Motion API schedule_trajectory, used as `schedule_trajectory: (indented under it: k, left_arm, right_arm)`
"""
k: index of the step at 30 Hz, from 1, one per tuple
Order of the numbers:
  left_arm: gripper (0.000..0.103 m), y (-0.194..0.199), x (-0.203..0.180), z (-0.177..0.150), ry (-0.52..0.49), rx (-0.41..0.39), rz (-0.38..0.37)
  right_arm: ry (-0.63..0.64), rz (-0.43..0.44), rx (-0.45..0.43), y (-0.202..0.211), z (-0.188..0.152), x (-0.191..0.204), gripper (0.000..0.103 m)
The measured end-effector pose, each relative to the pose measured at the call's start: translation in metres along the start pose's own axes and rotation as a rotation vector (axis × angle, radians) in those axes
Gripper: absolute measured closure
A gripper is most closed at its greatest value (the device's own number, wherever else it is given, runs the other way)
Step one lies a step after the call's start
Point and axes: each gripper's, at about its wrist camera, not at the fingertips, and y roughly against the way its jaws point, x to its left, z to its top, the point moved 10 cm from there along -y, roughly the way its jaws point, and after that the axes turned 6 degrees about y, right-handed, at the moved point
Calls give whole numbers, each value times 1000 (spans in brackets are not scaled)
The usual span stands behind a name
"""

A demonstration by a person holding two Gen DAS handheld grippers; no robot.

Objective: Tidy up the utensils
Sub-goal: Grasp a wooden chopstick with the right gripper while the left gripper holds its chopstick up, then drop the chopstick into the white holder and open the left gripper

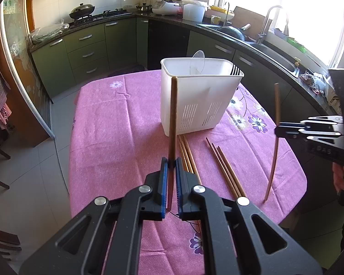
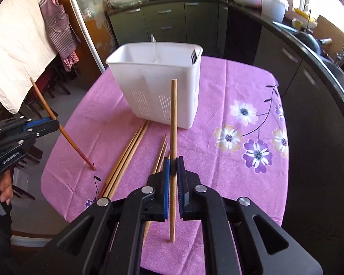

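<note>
Wooden and slender, so likely light, stiff and a touch slippery between flat pads; best taken near the middle, where a chopstick balances and cannot swing, as done here. Pinched upright in the left gripper (image 1: pixel 171 162), jaws drawn narrow on a darker chopstick (image 1: pixel 173 114), thick end up near the holder's rim, lower end dropping between the pads toward the cloth. Pinched likewise in the right gripper (image 2: pixel 173 163), jaws narrow on a paler chopstick (image 2: pixel 173 119), standing nearly upright, tip low near the table, touching or not impossible to tell. Loose on the pink flowered tablecloth (image 2: pixel 217 87), just in front of the holder: two small bundles of chopsticks (image 2: pixel 126 153), side by side, lying flat, roughly parallel and pointing toward the holder. Easy to roll if nudged, judging by their round section, so better lifted singly. Behind them, a white plastic utensil holder (image 2: pixel 153 87), tall, slotted low on its front wall, open at the top, probably light enough to tip if knocked at the rim. Inside, fork tines (image 2: pixel 193 56) showing at the right corner and a clear plastic spoon (image 1: pixel 197 60) rising near the middle; no chopsticks visible in it yet. Beyond, dark kitchen cabinets and counter.
</note>
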Motion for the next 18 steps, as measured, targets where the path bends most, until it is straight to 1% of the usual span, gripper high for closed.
schedule_trajectory:
  k: [2, 7, 13, 18]
  left_arm:
    - [96, 1, 1, -1, 0, 0, 2]
    - [96, 4, 1, -3, -2, -3, 6]
    - [96, 9, 0, -5, -5, -12, 9]
    - [96, 17, 0, -2, -8, -29, 14]
  right_arm:
    - [10, -13, -46, 19, -2, -2, 96]
    - [20, -43, -97, 47, -22, -4, 96]
    - [-3, -29, -123, 59, -37, -9, 96]
    - [-11, -22, -131, 63, -42, -9, 96]
